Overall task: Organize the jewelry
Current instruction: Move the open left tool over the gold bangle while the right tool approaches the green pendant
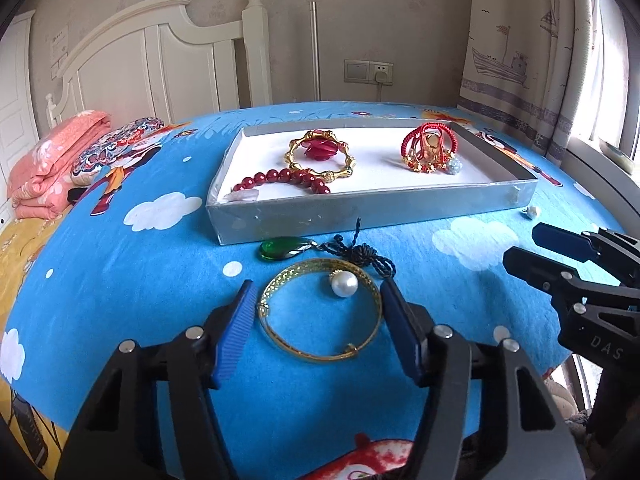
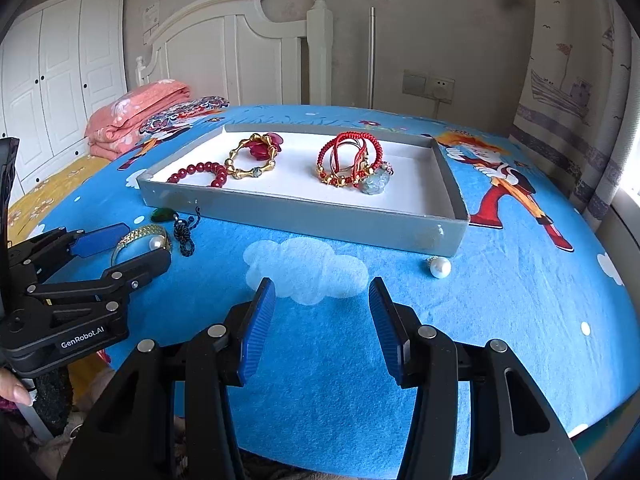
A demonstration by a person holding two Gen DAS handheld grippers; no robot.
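Where jewelry lies — two pearls (image 2: 441, 267)

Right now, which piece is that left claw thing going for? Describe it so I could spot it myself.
Find the shallow grey tray on the blue bedsheet. Just in front of it, between the left gripper pads, lies a thin gold bangle. Unlike the green pendant beside it, it is an open hoop carrying one white pearl.

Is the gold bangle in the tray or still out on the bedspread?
Out. The gold bangle lies flat on the blue bedspread in front of the tray, between the left gripper fingers.
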